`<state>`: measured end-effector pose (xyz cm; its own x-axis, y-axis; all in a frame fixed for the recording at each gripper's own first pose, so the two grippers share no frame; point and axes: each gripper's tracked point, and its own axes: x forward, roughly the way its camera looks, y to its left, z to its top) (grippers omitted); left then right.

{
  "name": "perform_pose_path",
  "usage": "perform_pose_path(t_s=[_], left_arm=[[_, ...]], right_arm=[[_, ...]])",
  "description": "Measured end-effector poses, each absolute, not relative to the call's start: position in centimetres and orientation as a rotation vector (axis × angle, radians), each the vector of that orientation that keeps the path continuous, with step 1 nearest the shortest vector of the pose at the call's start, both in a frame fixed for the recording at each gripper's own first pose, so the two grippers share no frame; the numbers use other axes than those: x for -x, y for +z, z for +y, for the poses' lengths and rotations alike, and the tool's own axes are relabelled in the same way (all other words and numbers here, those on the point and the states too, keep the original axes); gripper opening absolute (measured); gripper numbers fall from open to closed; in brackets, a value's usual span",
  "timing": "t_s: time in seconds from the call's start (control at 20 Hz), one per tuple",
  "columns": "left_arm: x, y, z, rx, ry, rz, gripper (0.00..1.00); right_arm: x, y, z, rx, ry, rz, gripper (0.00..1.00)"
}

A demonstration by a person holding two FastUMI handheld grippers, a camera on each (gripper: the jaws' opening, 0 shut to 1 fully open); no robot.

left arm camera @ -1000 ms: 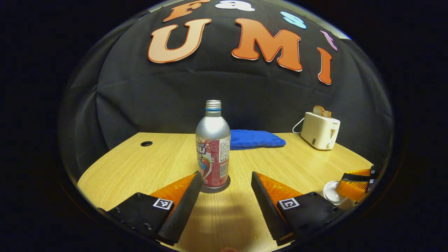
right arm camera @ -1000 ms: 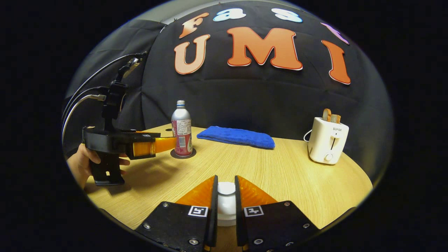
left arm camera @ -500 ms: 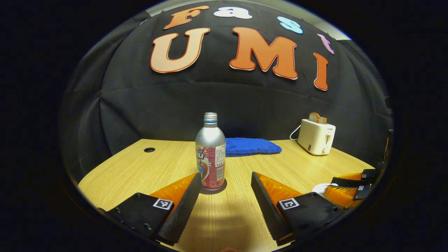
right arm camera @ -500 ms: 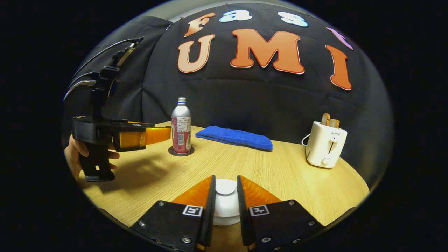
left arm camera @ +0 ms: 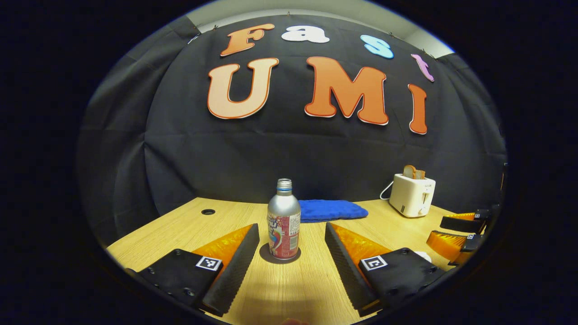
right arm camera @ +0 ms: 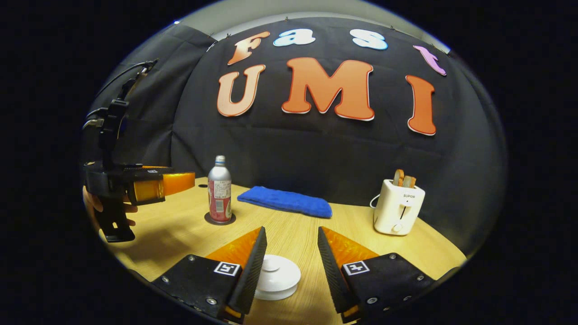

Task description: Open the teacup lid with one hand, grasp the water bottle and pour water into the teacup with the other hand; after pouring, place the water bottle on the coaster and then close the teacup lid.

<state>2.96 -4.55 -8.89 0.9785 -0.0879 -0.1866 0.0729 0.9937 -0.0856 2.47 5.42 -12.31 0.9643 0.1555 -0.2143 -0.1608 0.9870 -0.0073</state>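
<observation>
A pale wood-grain table fills the lower half of both views, backed by a wall of black cloth with a strip of grey ceiling at the top of the frame. In the right gripper view, the silver aluminium water bottle with a red label stands upright on a round dark coaster at centre left, and a folded blue towel lies just right of it toward the back edge. A white toaster holding two bread slices sits at right. The white lidded teacup rests on the table at bottom centre, between the spread fingers of the right gripper, which touch nothing. At far left a hand holds the left gripper above the table, short of the bottle. In the left gripper view, that gripper's own fingers stand wide apart and empty, the bottle framed between them farther back, and a small round hole pierces the tabletop at centre left.
</observation>
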Motion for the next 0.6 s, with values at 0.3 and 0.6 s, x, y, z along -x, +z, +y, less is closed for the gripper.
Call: perform_pose_path(t_s=[0.3, 0.6], left_arm=[[-1.1, -6.5, -3.8, 0.077, -0.05, 0.133, 0.97], [0.9, -4.2, -1.3, 0.04, 0.023, 0.066, 0.97]], right_arm=[[-1.1, -6.0, 2.6, 0.071, 0.09, 0.078, 0.8], [-0.5, -2.2, 0.9, 0.075, 0.044, -0.011, 0.84]])
